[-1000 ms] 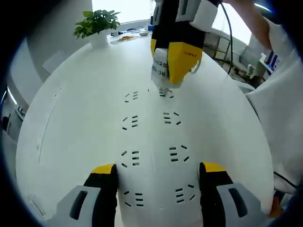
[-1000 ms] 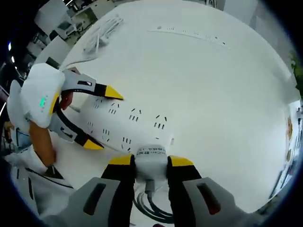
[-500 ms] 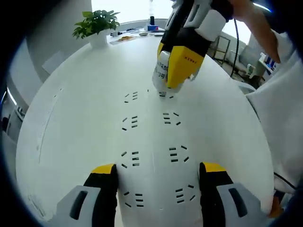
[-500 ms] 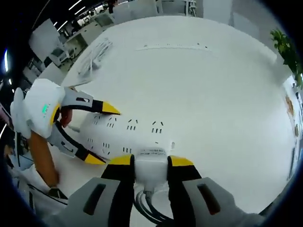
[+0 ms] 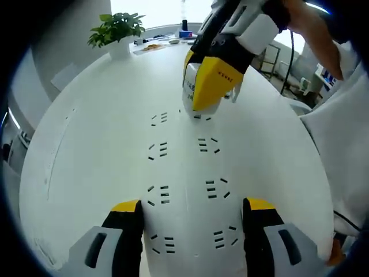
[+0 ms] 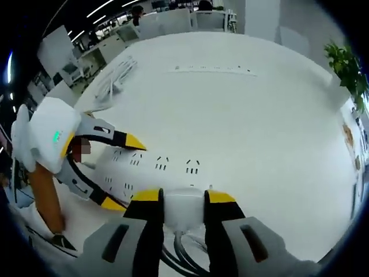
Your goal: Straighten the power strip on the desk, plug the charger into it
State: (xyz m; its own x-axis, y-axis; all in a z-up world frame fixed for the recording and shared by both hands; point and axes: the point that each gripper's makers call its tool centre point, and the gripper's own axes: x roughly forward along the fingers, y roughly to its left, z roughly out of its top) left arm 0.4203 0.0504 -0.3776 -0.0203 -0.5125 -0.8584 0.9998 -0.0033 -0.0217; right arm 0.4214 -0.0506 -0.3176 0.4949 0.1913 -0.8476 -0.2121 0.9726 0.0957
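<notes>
Potted plant (image 5: 118,30) at far desk edge, leafy, in a white pot; also seen in right gripper view (image 6: 347,66). Small clutter (image 5: 164,39) beside it, too small to identify. Second strip (image 6: 214,69) lying flat far across the desk. White cable bundle (image 6: 113,82) at its left. Office furniture (image 6: 173,20) beyond.

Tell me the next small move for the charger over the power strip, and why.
Probably tip the charger back upright and press it straight down. In the left gripper view the right hand-held gripper holds it tilted just above the far socket of the power strip, not yet seated, while the left hand-held gripper straddles the strip's near end.
</notes>
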